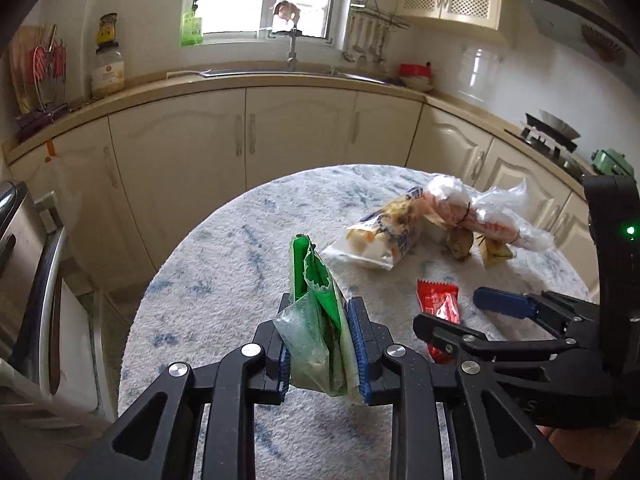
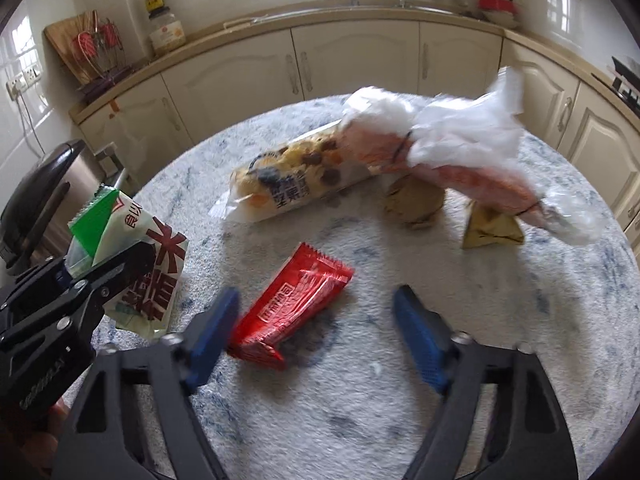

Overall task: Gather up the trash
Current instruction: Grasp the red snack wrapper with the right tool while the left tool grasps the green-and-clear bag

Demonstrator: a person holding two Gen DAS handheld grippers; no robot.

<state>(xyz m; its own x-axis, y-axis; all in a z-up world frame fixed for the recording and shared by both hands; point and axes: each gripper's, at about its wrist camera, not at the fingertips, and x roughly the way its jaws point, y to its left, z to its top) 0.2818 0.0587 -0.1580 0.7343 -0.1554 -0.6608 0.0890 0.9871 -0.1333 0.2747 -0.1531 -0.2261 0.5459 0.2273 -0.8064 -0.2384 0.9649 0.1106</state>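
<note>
My left gripper [image 1: 324, 344] is shut on a green and white wrapper [image 1: 320, 312], held above the round table; the wrapper also shows in the right wrist view [image 2: 140, 264]. My right gripper [image 2: 316, 332] is open and empty, its blue fingers on either side of a red wrapper [image 2: 296, 304] lying flat on the table. The red wrapper [image 1: 438, 306] and my right gripper [image 1: 468, 318] show in the left wrist view. Farther back lie a snack bag [image 2: 288, 184], a tied white and pink plastic bag [image 2: 452, 148] and two small brown wrappers [image 2: 492, 228].
The round table has a white and blue fuzzy cover [image 2: 400, 392]. A black-lidded steel bin [image 2: 36, 200] stands left of the table, and it shows in the left wrist view [image 1: 28, 272]. Cream kitchen cabinets [image 1: 248, 140] and a counter with a sink run behind.
</note>
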